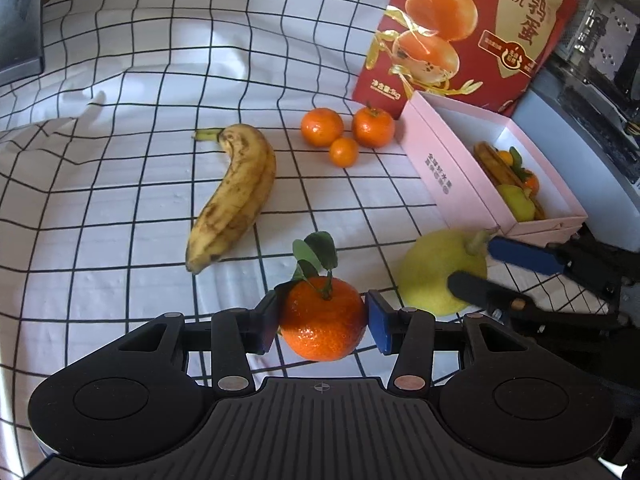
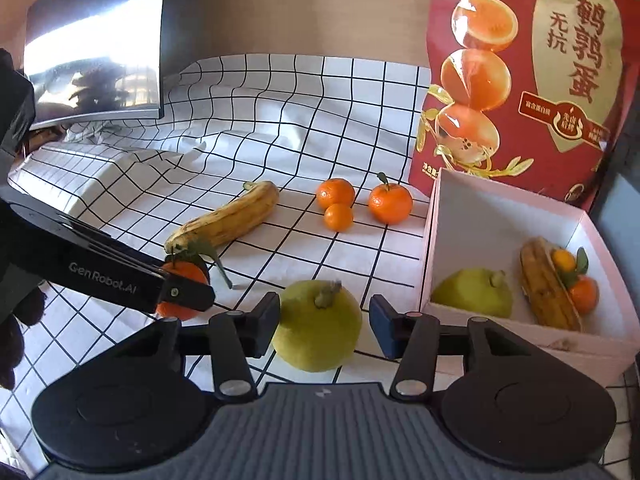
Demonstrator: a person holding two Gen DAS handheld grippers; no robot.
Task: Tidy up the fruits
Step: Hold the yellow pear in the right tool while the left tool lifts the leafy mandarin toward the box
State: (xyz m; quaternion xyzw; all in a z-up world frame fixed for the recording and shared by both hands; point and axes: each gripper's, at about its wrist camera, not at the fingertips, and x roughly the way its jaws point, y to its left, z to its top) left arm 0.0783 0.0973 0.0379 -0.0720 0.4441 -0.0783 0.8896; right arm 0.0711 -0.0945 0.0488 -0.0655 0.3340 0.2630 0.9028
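My left gripper [image 1: 322,322] is shut on a leafy tangerine [image 1: 323,322], both pads touching its sides; it also shows in the right wrist view [image 2: 180,276]. My right gripper [image 2: 324,324] is open around a yellow-green pear [image 2: 317,326] on the cloth, with a small gap at the right pad. The pear also shows in the left wrist view [image 1: 434,272]. A spotted banana [image 1: 236,196] and three tangerines [image 1: 346,130] lie beyond. The pink box [image 2: 432,240] at the right holds a pear, a banana and small tangerines.
A red egg bag [image 2: 524,76] stands behind the box. A monitor [image 2: 96,44] stands at the back left. The checked cloth [image 1: 120,140] is wrinkled and raised at the left. Dark equipment [image 1: 600,60] lies to the right of the box.
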